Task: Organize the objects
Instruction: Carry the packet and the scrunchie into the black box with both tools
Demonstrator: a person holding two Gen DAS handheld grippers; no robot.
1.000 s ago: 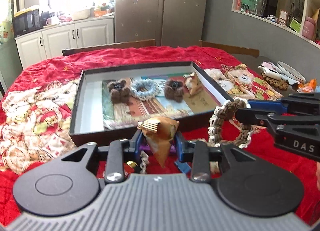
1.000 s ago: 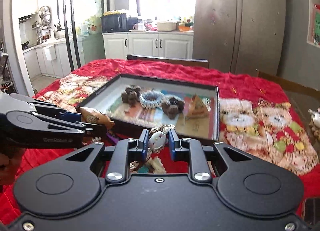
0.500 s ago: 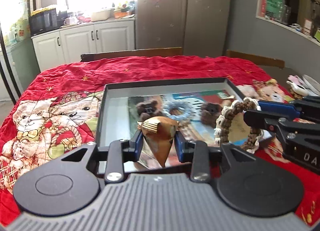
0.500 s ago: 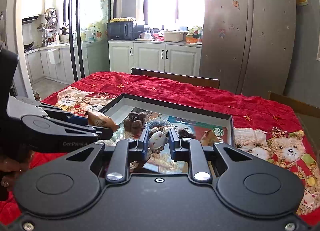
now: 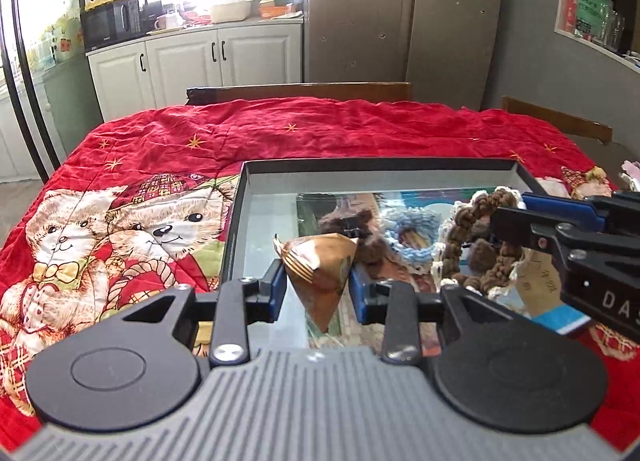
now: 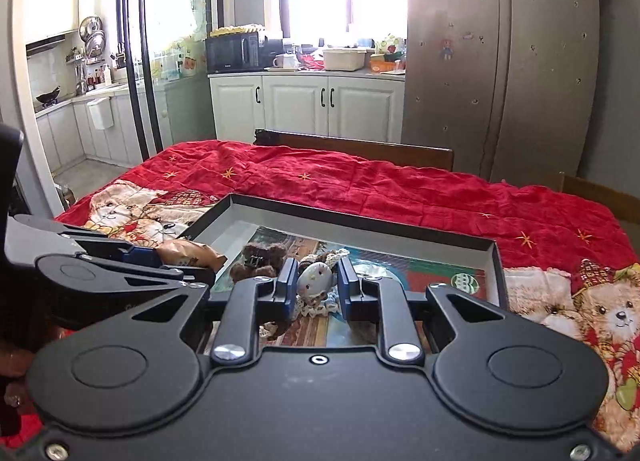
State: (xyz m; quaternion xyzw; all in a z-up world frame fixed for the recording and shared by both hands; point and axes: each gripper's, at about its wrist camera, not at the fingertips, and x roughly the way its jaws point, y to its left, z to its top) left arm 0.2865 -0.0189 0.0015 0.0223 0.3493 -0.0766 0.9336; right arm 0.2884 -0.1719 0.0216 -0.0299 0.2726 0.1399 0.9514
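My left gripper (image 5: 318, 285) is shut on a brown and gold triangular wrapped packet (image 5: 320, 273), held above the left part of a shallow black box (image 5: 380, 181). Beside it on the right, my right gripper (image 5: 510, 217) is shut on a brown and cream crocheted ring (image 5: 472, 245). In the right wrist view the right gripper (image 6: 318, 287) pinches the ring at its pale face charm (image 6: 316, 281), over the box (image 6: 360, 223). The left gripper (image 6: 200, 267) with the packet (image 6: 188, 255) shows at the left. A brown furry clip (image 5: 348, 221) and a blue crocheted ring (image 5: 408, 235) lie in the box.
The box sits on a red cloth with teddy bears (image 5: 132, 229) that covers the table. Wooden chair backs (image 5: 300, 91) stand at the far edge. Small items (image 5: 630, 177) lie at the table's right edge. White cabinets and a tall fridge stand behind.
Both grippers have moved forward side by side, from in front of the box's near wall to above its inside. Each keeps its grip on its object.
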